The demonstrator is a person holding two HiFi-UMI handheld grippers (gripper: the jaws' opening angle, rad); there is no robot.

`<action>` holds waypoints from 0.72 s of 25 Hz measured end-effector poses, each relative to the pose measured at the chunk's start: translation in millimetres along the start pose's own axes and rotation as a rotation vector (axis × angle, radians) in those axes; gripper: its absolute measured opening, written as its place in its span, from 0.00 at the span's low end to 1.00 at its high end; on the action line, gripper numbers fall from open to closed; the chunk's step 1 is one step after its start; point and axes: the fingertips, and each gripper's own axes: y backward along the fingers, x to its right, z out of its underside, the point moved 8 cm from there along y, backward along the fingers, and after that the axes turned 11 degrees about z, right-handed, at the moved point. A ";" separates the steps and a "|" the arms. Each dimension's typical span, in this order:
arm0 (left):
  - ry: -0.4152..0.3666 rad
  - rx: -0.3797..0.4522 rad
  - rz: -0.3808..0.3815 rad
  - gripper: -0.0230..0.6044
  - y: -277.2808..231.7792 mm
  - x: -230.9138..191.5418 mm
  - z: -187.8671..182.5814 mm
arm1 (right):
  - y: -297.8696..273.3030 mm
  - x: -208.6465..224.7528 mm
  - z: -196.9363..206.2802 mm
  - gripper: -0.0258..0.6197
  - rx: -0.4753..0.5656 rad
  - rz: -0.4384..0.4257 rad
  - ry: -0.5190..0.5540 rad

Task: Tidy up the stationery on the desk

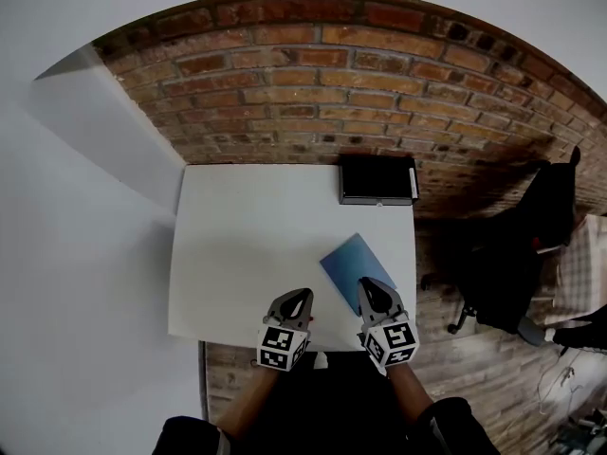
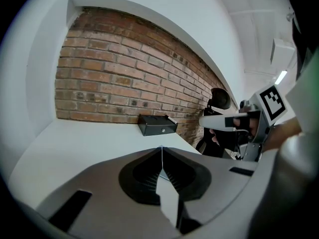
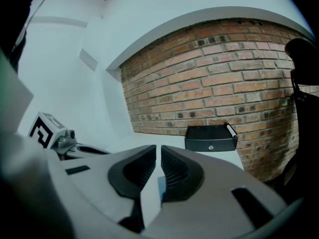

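Nearest to me, both grippers hover side by side over the front edge of the white desk (image 1: 237, 235), each in one of the person's hands. The left gripper (image 1: 305, 294) has its jaws pressed together with nothing between them, and its own view shows the two pads meeting in a single line (image 2: 161, 148). The right gripper (image 1: 365, 282) is closed too, only a hairline slit showing between its pads (image 3: 158, 148), and it grips nothing.

Its tips sit over the near corner of a blue notebook (image 1: 356, 259), which lies flat and askew on the right half of the desk. I cannot tell whether they touch it. The left gripper is over bare desktop, just beside its partner.

Farther back, at the desk's far right corner against the brick wall (image 1: 313, 74), stands a black box (image 1: 377, 180), well apart from the notebook. A white pen (image 3: 231, 131) lies along its right edge. A dark office chair (image 1: 512, 254) stands beyond the desk's right side.
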 end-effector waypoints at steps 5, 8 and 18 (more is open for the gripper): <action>-0.005 -0.018 -0.012 0.06 -21.4 1.8 -3.9 | -16.0 22.4 -2.5 0.08 -0.015 -0.016 -0.005; -0.001 -0.029 -0.025 0.06 -32.7 1.1 -4.4 | -25.3 34.3 -3.9 0.08 -0.024 -0.031 -0.003; 0.027 -0.037 -0.082 0.07 -66.4 5.1 -11.0 | -54.3 71.4 -2.4 0.12 -0.057 -0.113 0.011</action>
